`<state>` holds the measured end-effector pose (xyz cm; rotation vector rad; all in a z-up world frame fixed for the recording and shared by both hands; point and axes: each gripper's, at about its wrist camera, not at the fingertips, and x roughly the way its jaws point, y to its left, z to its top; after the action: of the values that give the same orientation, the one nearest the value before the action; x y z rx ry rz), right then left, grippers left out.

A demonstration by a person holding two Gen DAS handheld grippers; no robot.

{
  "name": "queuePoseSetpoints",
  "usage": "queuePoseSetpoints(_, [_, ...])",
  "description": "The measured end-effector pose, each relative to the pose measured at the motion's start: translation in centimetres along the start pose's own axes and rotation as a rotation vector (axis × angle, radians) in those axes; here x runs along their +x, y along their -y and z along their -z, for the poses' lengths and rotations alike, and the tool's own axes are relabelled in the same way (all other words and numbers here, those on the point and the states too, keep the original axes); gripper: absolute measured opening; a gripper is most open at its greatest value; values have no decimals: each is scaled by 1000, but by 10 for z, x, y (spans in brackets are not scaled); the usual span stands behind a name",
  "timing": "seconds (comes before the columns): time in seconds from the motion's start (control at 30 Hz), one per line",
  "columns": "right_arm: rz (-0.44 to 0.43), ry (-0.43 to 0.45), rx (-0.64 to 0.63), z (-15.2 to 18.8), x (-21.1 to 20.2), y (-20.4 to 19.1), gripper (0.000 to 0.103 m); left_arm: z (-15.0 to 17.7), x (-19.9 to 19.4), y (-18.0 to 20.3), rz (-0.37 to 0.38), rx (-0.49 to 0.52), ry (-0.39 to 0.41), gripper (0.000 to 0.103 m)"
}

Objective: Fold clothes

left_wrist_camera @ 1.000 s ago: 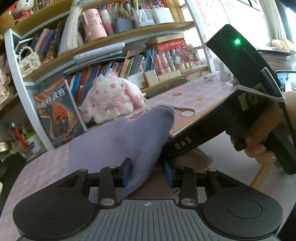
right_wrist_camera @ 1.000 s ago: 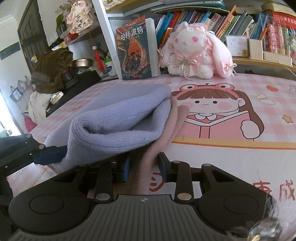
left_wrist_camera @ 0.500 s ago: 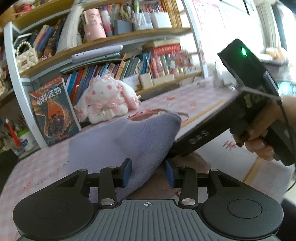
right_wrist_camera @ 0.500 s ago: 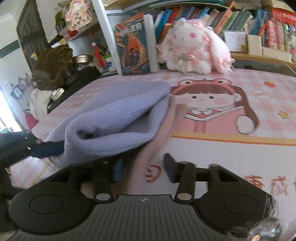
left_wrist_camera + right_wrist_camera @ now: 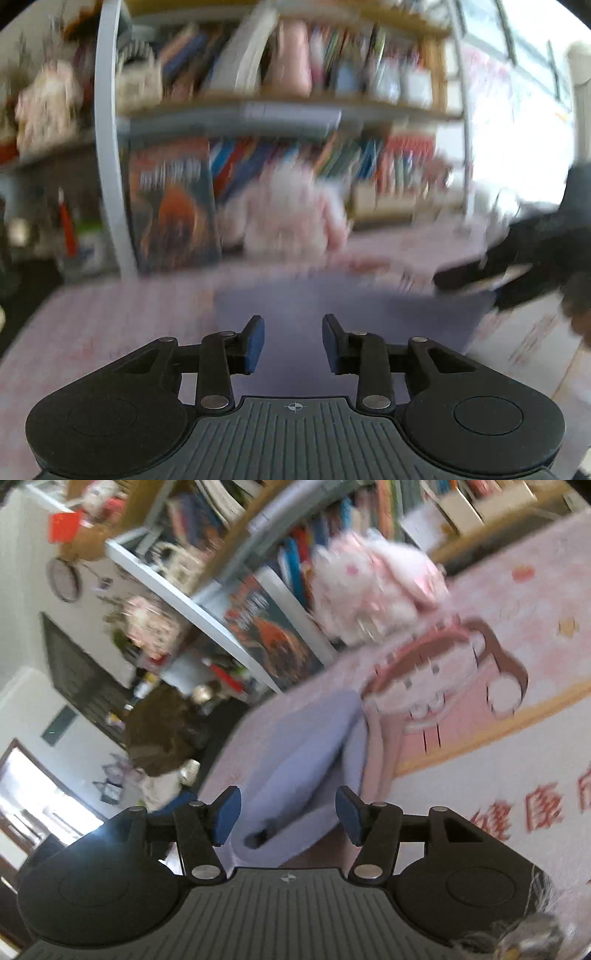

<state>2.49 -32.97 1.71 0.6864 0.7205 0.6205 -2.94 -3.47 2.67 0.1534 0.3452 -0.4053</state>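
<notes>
A lavender knitted garment (image 5: 332, 310) lies folded on the pink table mat, with a dusty-pink garment (image 5: 380, 746) under its right edge. In the left wrist view my left gripper (image 5: 291, 341) is open just above the lavender cloth and holds nothing. In the right wrist view my right gripper (image 5: 288, 816) is open, tilted, with the lavender fold (image 5: 306, 760) lying loose between and ahead of its fingers. The right gripper's black body (image 5: 517, 266) shows at the right of the left view. Both views are motion-blurred.
A pink plush rabbit (image 5: 376, 590) sits at the back of the table against a bookshelf (image 5: 280, 110). A standing book (image 5: 173, 206) leans by the white shelf post. The mat has a cartoon girl print (image 5: 454, 672). A brown bag (image 5: 162, 731) sits off the table's left.
Both grippers have opened and let go of the garments. The lavender cloth has dropped flatter onto the table. Both cameras swung quickly, and the right one tilted.
</notes>
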Motion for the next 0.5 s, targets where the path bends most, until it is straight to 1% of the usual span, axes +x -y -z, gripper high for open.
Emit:
queuePoseSetpoints(0.07, [32, -18, 21, 3, 9, 1, 58, 16, 6, 0, 9, 0, -23, 32])
queuePoseSetpoints(0.17, [34, -35, 59, 4, 18, 7, 61, 20, 2, -2, 33, -39, -21, 32])
queuePoseSetpoints(0.27, [41, -43, 70, 0, 31, 9, 61, 21, -1, 3, 26, 22, -18, 32])
queuePoseSetpoints(0.33, [67, -49, 44, -4, 41, 6, 59, 23, -1, 5, 22, 56, -16, 32])
queuePoseSetpoints(0.37, [86, -51, 16, -5, 45, 2, 55, 23, -2, 6, 20, 73, -15, 32])
queuePoseSetpoints(0.4, [108, -53, -24, -6, 49, -3, 34, 23, -3, 7, 18, 81, -17, 32])
queuePoseSetpoints(0.43, [117, -56, -65, -6, 52, -10, 21, 23, -3, 7, 16, 87, -20, 32])
queuePoseSetpoints(0.47, [109, -42, -126, -3, 50, -20, 20, 24, -4, 8, 13, 97, -23, 32])
queuePoseSetpoints(0.5, [84, -7, -207, 1, 43, -32, 18, 24, -4, 10, 10, 106, -24, 32])
